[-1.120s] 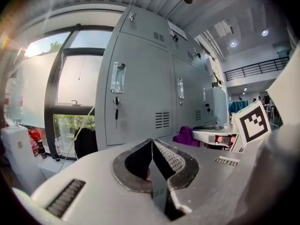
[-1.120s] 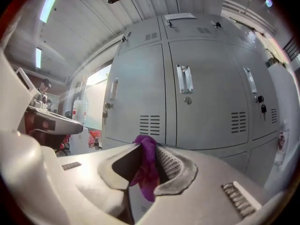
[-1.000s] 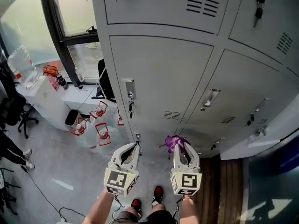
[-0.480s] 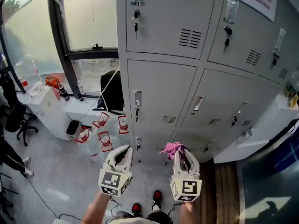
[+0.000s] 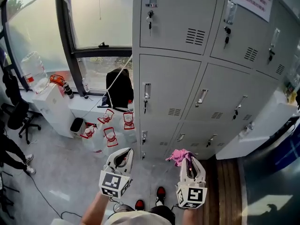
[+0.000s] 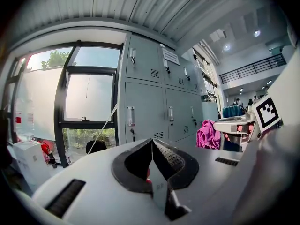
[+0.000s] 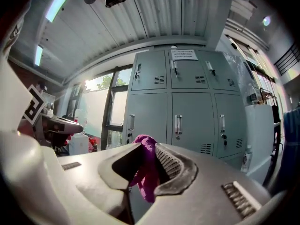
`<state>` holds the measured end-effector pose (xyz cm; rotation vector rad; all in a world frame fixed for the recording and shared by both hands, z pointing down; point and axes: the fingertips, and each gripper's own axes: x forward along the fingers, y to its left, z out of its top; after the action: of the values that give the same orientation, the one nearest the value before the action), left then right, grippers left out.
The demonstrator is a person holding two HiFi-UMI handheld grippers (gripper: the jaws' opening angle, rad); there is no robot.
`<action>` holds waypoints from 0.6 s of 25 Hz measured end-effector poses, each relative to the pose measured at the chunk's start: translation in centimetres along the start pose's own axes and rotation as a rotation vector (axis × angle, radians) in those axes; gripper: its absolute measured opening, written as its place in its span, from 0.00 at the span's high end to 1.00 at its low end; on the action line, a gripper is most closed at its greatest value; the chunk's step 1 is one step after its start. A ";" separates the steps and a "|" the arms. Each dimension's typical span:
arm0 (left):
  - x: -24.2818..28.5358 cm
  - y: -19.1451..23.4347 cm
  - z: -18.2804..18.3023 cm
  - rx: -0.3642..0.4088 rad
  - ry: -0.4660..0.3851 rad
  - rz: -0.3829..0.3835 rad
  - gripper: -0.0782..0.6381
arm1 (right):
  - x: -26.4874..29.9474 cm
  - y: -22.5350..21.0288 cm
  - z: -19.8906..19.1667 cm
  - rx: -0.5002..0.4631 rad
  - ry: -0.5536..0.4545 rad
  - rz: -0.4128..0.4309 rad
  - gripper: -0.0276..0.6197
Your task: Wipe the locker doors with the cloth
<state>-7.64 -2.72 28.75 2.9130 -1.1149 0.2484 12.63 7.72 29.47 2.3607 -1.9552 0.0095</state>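
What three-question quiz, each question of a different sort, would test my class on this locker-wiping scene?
1. True or false: the left gripper holds the pink cloth.
2. Where is the cloth relative to the locker doors? A: pressed against one. B: held clear of them. C: tucked inside one.
3. Fill in: the left gripper's jaws are ____, with nothing between them.

Key
1. False: the right gripper clamps it.
2. B.
3. Together.
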 end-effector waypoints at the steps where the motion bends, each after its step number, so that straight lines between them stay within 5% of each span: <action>1: -0.6 0.0 -0.2 -0.001 0.003 -0.001 0.85 | -0.7 0.2 -0.1 0.003 0.002 -0.002 0.81; 15: -3.7 -0.1 -1.3 -0.010 0.017 0.003 0.85 | -3.7 1.8 -0.1 0.009 -0.013 0.005 0.81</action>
<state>-10.54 -0.10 29.50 2.8948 -1.1151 0.2667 10.15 11.02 29.51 2.3671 -1.9705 0.0035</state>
